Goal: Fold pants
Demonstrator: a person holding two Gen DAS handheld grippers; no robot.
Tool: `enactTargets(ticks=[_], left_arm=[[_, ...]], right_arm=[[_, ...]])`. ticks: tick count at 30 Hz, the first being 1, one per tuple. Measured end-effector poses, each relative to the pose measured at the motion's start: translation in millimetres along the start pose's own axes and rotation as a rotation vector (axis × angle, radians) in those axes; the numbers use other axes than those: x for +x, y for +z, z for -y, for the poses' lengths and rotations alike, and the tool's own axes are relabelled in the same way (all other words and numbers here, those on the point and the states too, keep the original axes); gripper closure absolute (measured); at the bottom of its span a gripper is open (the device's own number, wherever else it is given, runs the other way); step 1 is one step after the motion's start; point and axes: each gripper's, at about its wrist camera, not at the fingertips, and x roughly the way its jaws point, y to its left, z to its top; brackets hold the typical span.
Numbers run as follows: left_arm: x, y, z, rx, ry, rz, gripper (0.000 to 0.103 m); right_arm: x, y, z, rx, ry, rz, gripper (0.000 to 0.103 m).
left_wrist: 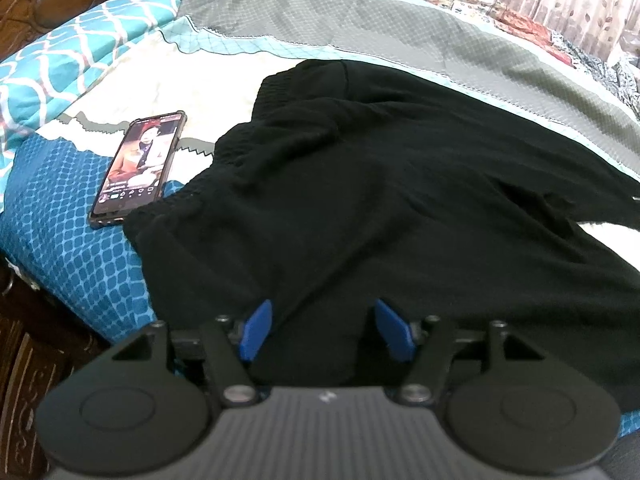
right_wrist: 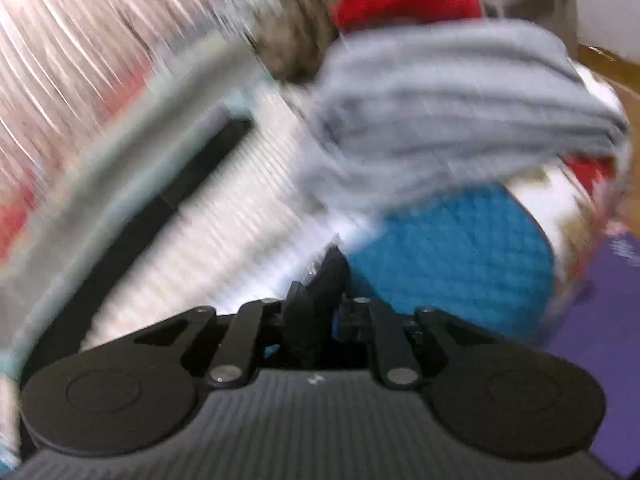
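In the left wrist view the black pants (left_wrist: 380, 184) lie spread over the bed, with the elastic waistband toward the upper left. My left gripper (left_wrist: 325, 328) hovers at their near edge. Its blue pads (left_wrist: 256, 328) stand well apart with black cloth lying between them, and I see no squeeze on it. The right wrist view is badly blurred. There my right gripper (right_wrist: 316, 288) has its jaws drawn close together on a bunch of black cloth, and a black strip of the pants (right_wrist: 160, 216) runs off to the upper left across the white part of the bedspread.
A phone (left_wrist: 138, 168) with a lit screen lies left of the waistband. A turquoise pillow (left_wrist: 60, 68) sits at the far left and the dark wooden bed frame (left_wrist: 24, 340) below it. Ahead of the right gripper are a grey striped cloth pile (right_wrist: 460, 112) and a purple mat (right_wrist: 600, 320).
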Motion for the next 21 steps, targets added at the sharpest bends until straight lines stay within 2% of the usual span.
enactTargets(ticks=[2, 4, 6, 7, 9, 10, 11, 12, 13, 14, 15, 16, 18, 21], left_arm=[[0, 0, -1, -0.002, 0.004, -0.001, 0.043], [1, 1, -2, -0.005, 0.007, -0.001, 0.043], [2, 0, -2, -0.007, 0.007, -0.003, 0.043], [3, 0, -1, -0.005, 0.006, -0.005, 0.043], [5, -1, 0, 0.002, 0.005, -0.008, 0.043], [6, -2, 1, 0.007, 0.007, -0.010, 0.042], [6, -2, 2, 0.011, 0.009, -0.011, 0.042], [6, -2, 2, 0.013, 0.008, -0.012, 0.042], [6, -2, 0, 0.010, 0.005, -0.012, 0.042], [5, -2, -2, 0.004, 0.002, -0.011, 0.042], [5, -2, -3, 0.000, 0.002, -0.012, 0.042], [5, -1, -5, -0.004, 0.003, -0.014, 0.042], [6, -1, -6, -0.011, 0.003, -0.021, 0.042], [6, 0, -5, -0.010, 0.005, -0.021, 0.041]], right_arm=[[-33, 12, -7, 0.031, 0.130, 0.166, 0.088], [-61, 18, -7, 0.036, 0.224, 0.289, 0.088], [-69, 16, -3, 0.008, 0.233, 0.354, 0.088], [-67, 12, 3, -0.001, 0.204, 0.356, 0.087], [-47, 2, 22, 0.036, 0.120, 0.297, 0.084], [-36, -5, 33, 0.053, 0.054, 0.261, 0.078], [-23, -13, 46, 0.066, -0.055, 0.221, 0.074], [-12, -20, 57, 0.091, -0.169, 0.178, 0.073], [-8, -27, 71, 0.141, -0.220, 0.149, 0.073], [-15, -34, 86, 0.220, -0.169, 0.167, 0.073], [-25, -40, 99, 0.308, -0.083, 0.200, 0.067], [-35, -45, 109, 0.370, -0.033, 0.231, 0.059], [-52, -55, 120, 0.407, -0.020, 0.261, 0.057], [-60, -67, 122, 0.380, 0.005, 0.238, 0.057]])
